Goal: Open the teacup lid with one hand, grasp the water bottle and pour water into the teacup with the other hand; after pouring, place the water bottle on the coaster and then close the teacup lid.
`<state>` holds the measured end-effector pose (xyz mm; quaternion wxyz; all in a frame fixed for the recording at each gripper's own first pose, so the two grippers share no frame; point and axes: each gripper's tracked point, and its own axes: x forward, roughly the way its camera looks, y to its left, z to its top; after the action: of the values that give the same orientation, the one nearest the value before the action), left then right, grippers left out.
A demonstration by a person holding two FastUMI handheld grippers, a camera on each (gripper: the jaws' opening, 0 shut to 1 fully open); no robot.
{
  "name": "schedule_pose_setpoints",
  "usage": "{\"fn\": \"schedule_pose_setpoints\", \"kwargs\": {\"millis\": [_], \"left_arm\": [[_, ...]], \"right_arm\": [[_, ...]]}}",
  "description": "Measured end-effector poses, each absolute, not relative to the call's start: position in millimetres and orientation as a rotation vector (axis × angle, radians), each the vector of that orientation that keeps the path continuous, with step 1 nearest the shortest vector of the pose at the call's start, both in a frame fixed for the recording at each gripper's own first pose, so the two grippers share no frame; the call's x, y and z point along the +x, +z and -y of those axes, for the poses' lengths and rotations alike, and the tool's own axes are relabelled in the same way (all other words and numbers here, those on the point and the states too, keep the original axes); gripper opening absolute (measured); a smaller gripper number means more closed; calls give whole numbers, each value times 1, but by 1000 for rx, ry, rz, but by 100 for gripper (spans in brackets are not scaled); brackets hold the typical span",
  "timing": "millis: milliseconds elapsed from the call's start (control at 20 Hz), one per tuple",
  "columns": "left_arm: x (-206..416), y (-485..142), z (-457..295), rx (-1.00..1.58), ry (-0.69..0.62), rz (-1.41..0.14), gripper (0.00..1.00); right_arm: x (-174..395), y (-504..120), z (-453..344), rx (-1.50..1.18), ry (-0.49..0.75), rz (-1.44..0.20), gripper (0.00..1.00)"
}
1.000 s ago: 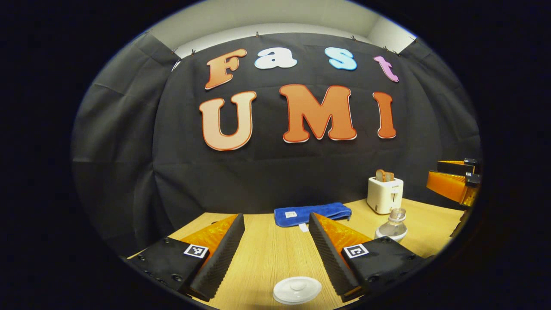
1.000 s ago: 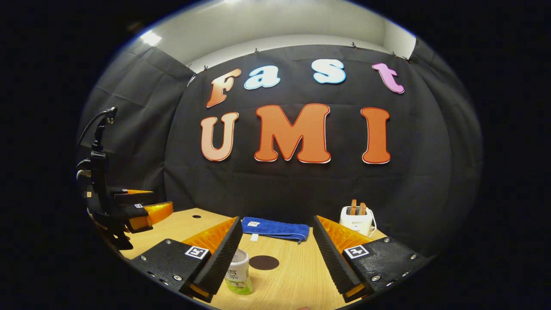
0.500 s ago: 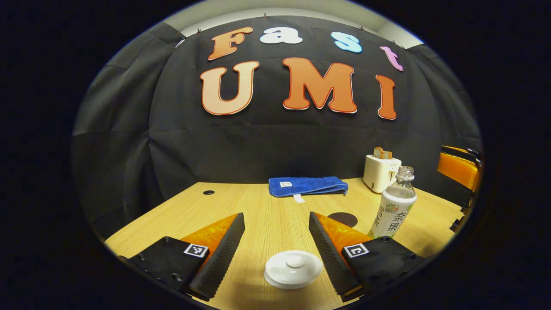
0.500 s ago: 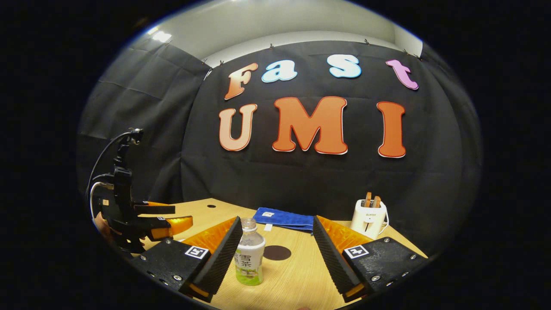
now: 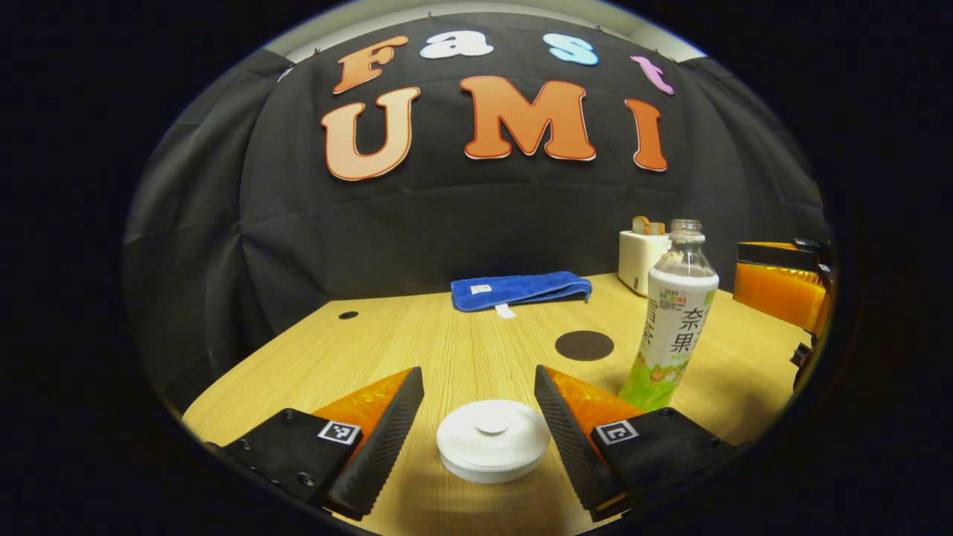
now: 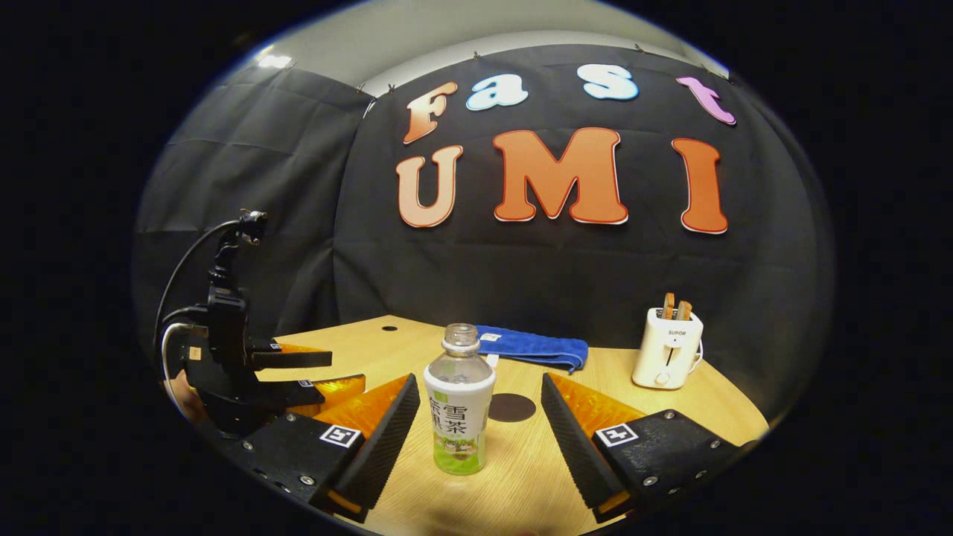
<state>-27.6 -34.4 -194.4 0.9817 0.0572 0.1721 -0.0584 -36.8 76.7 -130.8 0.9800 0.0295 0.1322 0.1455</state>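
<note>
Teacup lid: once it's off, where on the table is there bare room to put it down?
Free wood lies left of the teacup lid, from the table edge back to the small hole, and in the middle strip between lid and blue towel. Crowded on the right: coaster, water bottle, toaster, right tool.

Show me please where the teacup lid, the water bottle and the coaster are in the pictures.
teacup lid (image 5: 493,440): left gripper view, its flat top.
water bottle (image 6: 459,417): right gripper view, the label on its body.
coaster (image 5: 584,345): left gripper view, the middle of the dark disc.
</note>
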Motion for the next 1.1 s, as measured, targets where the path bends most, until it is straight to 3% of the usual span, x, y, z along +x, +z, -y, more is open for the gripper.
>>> {"fn": "schedule_pose_setpoints", "kwargs": {"millis": [200, 300, 450, 550, 800, 900, 1100], "left_arm": [[-30, -211, 33, 148, -110, -394, 96], [-32, -216, 34, 163, -110, -409, 84], [-29, -223, 40, 175, -123, -426, 78], [-29, -227, 40, 188, -121, -445, 66], [-24, -223, 40, 213, -106, -424, 50], [-24, -225, 37, 204, -91, -426, 38], [-21, -223, 38, 201, -93, -419, 38]], "right_arm": [[-35, -145, -82, 58, 309, -288, 99], [-33, -154, -84, 58, 314, -311, 99], [-34, -164, -90, 64, 323, -342, 99], [-33, -165, -91, 69, 328, -344, 99], [-29, -170, -90, 67, 330, -352, 99], [-28, -171, -90, 61, 329, -356, 99], [-27, -173, -91, 56, 330, -362, 99]]}}
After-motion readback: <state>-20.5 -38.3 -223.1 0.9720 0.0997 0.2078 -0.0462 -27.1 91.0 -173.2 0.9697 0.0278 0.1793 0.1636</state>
